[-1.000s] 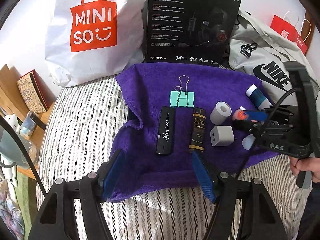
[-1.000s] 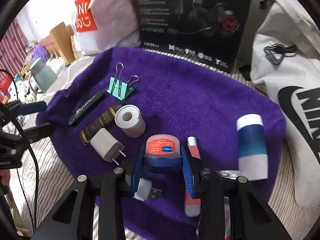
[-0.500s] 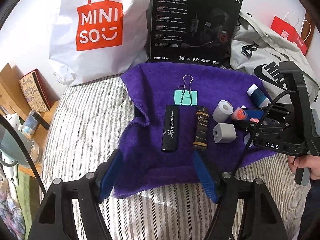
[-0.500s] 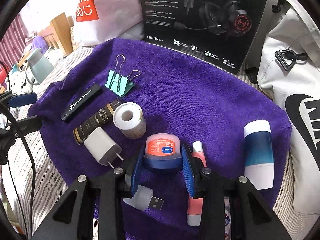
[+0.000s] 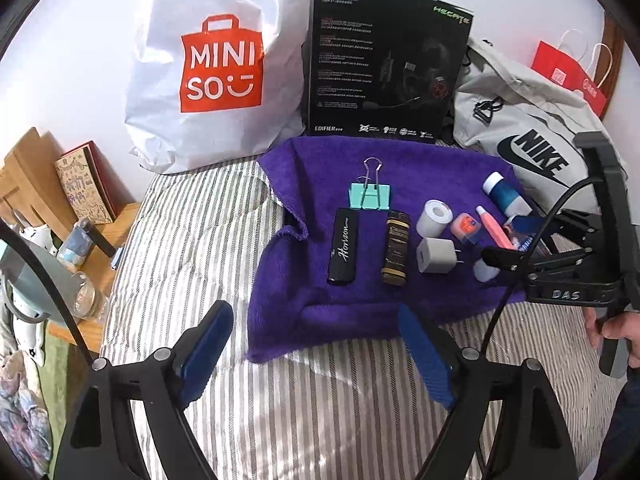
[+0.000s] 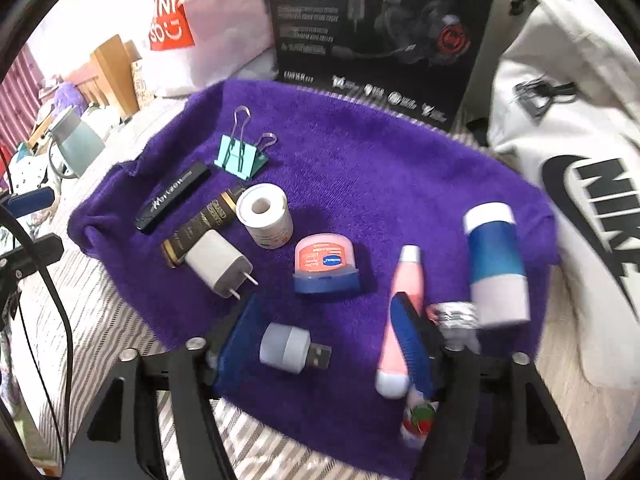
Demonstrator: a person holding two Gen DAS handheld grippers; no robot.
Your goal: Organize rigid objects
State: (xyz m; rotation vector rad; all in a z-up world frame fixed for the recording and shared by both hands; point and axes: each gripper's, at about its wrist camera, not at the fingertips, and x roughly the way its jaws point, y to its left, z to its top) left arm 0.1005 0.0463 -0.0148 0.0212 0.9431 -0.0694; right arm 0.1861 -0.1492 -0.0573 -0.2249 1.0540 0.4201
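A purple towel (image 6: 360,168) lies on the striped bed. On it are a teal binder clip (image 6: 240,156), a black Horizon bar (image 6: 172,196), a dark Grand Reserve stick (image 6: 204,224), a white tape roll (image 6: 264,216), a white charger (image 6: 218,264), a pink-lidded Vaseline jar (image 6: 324,264), a grey USB plug (image 6: 292,348), a pink tube (image 6: 400,320) and a blue-and-white bottle (image 6: 496,264). My right gripper (image 6: 324,340) is open, just behind the jar, around the USB plug. My left gripper (image 5: 316,352) is open and empty above the towel's near edge (image 5: 320,332).
A Miniso bag (image 5: 216,68), a black headset box (image 5: 384,68) and a grey Nike bag (image 5: 532,140) stand behind the towel. A red paper bag (image 5: 568,72) is far right. A wooden shelf with a book (image 5: 84,188) is left of the bed.
My right gripper opened, let go of the Vaseline jar and drew back; the jar now rests on the towel. My left gripper pulled back toward the towel's near edge.
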